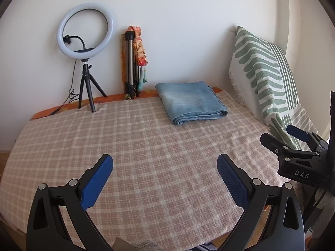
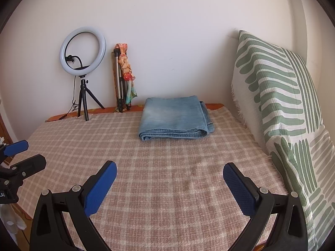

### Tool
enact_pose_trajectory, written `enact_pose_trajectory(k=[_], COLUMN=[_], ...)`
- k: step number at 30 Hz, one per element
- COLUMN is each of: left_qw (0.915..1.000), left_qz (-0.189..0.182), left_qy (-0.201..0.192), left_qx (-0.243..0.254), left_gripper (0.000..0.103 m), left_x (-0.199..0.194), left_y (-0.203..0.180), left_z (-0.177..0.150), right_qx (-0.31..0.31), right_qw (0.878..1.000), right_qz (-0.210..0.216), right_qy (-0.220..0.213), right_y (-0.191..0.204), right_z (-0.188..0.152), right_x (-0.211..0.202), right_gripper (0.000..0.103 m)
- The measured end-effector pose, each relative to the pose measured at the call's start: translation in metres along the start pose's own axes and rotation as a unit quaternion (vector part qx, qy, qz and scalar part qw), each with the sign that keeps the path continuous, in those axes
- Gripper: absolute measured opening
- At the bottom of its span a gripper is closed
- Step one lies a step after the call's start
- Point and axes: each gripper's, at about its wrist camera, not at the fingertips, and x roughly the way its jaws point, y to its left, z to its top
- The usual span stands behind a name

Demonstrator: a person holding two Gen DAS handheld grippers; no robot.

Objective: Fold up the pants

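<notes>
Light blue denim pants (image 1: 191, 101) (image 2: 175, 120) lie folded into a neat rectangle at the far side of the bed, on the pink checked blanket (image 1: 146, 146) (image 2: 167, 167). My left gripper (image 1: 165, 163) hovers open over the near part of the blanket, well short of the pants, with nothing between its blue pads. My right gripper (image 2: 170, 170) is open too, likewise empty and away from the pants. In the left wrist view the right gripper (image 1: 281, 135) shows at the right edge. The left gripper (image 2: 27, 150) shows at the left edge of the right wrist view.
A ring light on a small black tripod (image 1: 86, 48) (image 2: 82, 62) stands at the far left by the wall, its cable trailing. A folded tripod with a patterned scarf (image 1: 134, 62) (image 2: 123, 79) leans on the wall. A green striped pillow (image 1: 266, 79) (image 2: 282, 104) lines the right side.
</notes>
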Motion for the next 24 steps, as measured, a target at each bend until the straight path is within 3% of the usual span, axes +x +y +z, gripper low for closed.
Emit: enact_pose_trajectory(k=[24], left_qw=[0.9999], left_qz=[0.005], left_qy=[-0.011], left_qx=[-0.003], left_gripper=[0.100], left_x=[-0.0029], left_y=[0.0002], left_z=[-0.0008], right_qx=[0.006], right_qw=[1.000], right_qz=[0.005], right_qy=[0.006], right_y=[-0.0001], right_z=[-0.0020], right_x=[0.0016], right_gripper=[0.103])
